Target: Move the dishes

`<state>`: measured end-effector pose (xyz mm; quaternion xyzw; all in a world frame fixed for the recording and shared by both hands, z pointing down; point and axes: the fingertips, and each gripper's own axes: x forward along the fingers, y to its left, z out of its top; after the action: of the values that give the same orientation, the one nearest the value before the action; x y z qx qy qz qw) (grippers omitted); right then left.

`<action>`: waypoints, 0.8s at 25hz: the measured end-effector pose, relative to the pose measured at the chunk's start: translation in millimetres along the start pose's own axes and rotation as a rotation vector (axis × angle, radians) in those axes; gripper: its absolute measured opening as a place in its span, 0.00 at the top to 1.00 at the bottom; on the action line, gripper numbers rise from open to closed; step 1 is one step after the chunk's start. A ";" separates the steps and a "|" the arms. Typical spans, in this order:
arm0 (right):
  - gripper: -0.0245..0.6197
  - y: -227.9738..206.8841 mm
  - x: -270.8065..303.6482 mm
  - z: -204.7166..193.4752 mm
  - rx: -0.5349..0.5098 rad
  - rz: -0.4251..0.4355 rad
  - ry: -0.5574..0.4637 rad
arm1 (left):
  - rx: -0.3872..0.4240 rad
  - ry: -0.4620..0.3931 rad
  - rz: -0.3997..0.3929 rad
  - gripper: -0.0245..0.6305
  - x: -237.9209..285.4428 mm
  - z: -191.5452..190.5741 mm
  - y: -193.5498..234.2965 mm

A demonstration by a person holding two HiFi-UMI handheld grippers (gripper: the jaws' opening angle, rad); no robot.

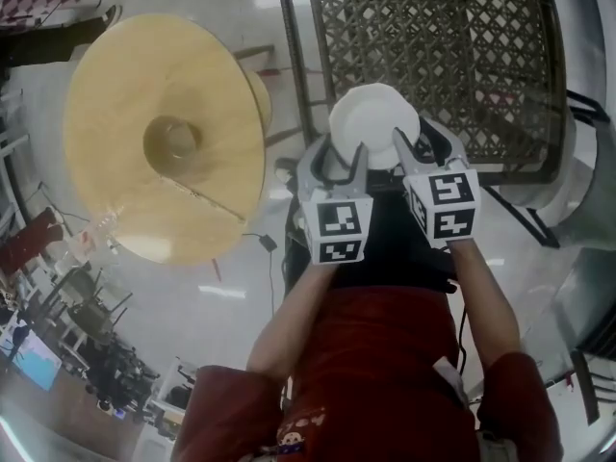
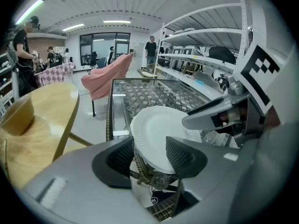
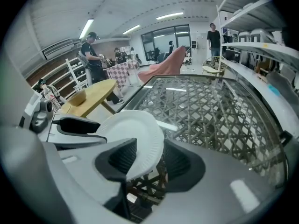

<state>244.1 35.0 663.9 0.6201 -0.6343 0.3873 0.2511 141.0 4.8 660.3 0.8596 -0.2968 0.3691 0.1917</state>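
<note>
- Pale shiny floor fills the head view. At upper right stands a glass-topped lattice table, and at left a round light-wood table carries a wooden bowl.
- In the middle of this view, a white round plate is up in the air over the near left corner of the lattice table. The left gripper is at its lower left rim and the right gripper at its lower right rim. The plate therefore lies straight ahead of both grippers and between them, and neither one is nearer.
- Left gripper view: the plate shows its face tilted toward the camera. Its lower rim sits in the narrow gap of the left gripper, whose jaws appear closed upon it. The right gripper reaches in from the right. The lattice table is just beyond, and the round table is well apart at left.
- Right gripper view: the plate leans to the left. Its right rim is pinched in the right gripper, one jaw before the plate and one behind. The left gripper is at the far side.
- My judgement is that the coming move depends on this: the lattice table is directly ahead and close, so both grippers must go forward together and bring the plate level.
</note>
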 end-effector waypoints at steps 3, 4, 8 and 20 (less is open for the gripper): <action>0.68 -4.1 10.7 -4.6 -0.009 0.007 0.011 | -0.013 0.009 0.008 0.62 8.9 -4.3 1.0; 0.68 -5.1 14.0 -6.6 -0.010 0.011 0.015 | -0.017 0.012 0.011 0.62 11.4 -5.5 1.5; 0.68 -8.3 23.1 -16.2 -0.014 0.025 0.039 | -0.022 0.022 0.018 0.62 19.8 -11.3 1.8; 0.68 -9.9 30.0 -20.5 -0.043 0.025 0.045 | -0.035 0.050 0.038 0.62 31.0 -20.3 4.8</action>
<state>247.3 34.3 701.4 0.5977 -0.6443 0.3907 0.2738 144.4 0.8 697.3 0.8409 -0.3147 0.3886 0.2070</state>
